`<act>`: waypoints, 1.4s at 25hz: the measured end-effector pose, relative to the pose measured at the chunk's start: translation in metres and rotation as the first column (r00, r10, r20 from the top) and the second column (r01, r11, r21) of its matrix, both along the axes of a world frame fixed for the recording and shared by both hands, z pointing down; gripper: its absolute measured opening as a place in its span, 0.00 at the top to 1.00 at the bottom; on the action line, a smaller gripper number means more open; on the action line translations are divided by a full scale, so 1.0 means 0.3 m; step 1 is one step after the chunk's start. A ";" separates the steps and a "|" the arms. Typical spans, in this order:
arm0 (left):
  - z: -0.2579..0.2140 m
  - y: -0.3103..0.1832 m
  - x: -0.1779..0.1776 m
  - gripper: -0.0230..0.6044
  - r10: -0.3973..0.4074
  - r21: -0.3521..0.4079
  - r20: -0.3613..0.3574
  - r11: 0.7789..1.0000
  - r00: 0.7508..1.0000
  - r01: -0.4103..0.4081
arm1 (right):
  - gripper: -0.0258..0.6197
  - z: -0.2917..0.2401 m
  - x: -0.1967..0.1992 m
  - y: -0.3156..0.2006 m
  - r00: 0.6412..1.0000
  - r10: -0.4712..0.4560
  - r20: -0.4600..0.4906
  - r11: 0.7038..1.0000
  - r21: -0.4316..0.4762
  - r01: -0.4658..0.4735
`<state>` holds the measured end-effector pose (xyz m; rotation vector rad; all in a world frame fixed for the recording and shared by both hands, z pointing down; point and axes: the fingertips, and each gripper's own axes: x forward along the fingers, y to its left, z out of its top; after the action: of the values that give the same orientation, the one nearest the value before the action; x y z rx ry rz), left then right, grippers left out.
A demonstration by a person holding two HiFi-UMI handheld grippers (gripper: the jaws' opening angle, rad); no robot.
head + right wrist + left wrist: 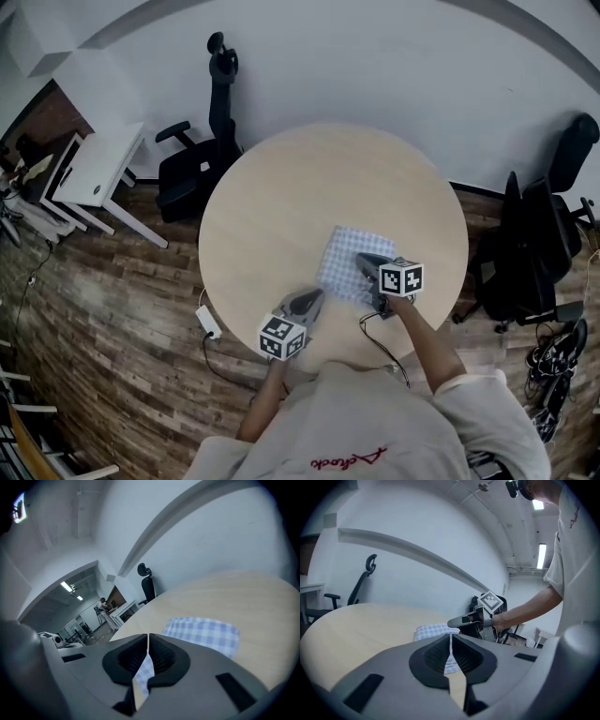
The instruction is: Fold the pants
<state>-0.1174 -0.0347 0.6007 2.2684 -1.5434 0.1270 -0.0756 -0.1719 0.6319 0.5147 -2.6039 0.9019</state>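
Note:
The pants (343, 255) are a small folded packet of blue-and-white checked cloth, flat on the round wooden table (281, 202) near its front right. My right gripper (368, 262) hovers over the packet's near right corner, jaws shut with nothing between them; in the right gripper view the cloth (206, 632) lies just beyond the closed jaws (148, 641). My left gripper (313, 296) is off the cloth's near left corner, over bare wood, jaws shut and empty (451, 639). In the left gripper view, the pants (432, 631) lie ahead with the right gripper (454, 622) over them.
Black office chairs stand beyond the table at the back left (202, 155) and at the right (534, 244). A white desk (98, 169) is at the far left. A power strip (208, 322) lies on the wooden floor, and a cable (380, 339) hangs at the table's front edge.

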 end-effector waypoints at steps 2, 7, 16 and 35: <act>-0.009 -0.031 0.044 0.89 0.052 0.011 -0.003 0.999 0.999 -0.052 | 0.91 -0.031 0.056 0.007 0.999 0.050 0.010 0.998 0.048 -0.050; -0.017 -0.086 0.182 0.89 0.188 0.026 -0.013 0.982 0.982 -0.188 | 0.91 -0.095 0.215 0.034 0.990 0.138 0.001 0.975 0.175 -0.136; 0.004 -0.073 0.355 0.89 0.302 0.011 -0.024 0.953 0.953 -0.302 | 0.91 -0.149 0.379 0.149 0.977 0.211 0.004 0.940 0.272 -0.204; -0.045 0.146 0.805 0.89 0.227 0.016 -0.007 0.974 0.974 -0.227 | 0.91 -0.178 0.757 0.465 0.998 0.069 0.006 0.940 0.334 -0.067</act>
<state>0.1242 0.0092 0.5871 2.4483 -1.2792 0.1682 0.1515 -0.0325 0.5785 0.6961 -2.7619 0.4737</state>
